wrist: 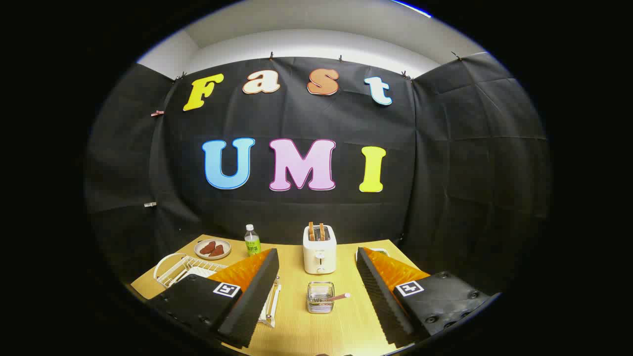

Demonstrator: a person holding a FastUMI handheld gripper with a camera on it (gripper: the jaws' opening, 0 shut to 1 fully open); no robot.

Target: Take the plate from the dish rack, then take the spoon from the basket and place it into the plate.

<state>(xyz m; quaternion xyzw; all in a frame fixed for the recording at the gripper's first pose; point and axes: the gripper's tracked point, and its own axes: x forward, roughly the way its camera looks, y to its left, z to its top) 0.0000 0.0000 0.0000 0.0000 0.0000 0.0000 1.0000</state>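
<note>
My gripper (316, 291) gaped wide and empty; the plate (170, 261) in the dish rack (190, 271) at lower left looked stiff, slick and breakable, best pinched at its exposed rim.

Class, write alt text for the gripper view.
The open claw hovers above a wooden table, a small basket holding a spoon between its fingers. Beyond stands a toaster; a dish rack sits left.

The gripper (316, 257) has two wedge-shaped fingers (247, 296) with ribbed inner pads. Each finger's flat mount carries a square black-and-white marker (227, 289), and the right mount shows several round screws (447, 316).
</note>
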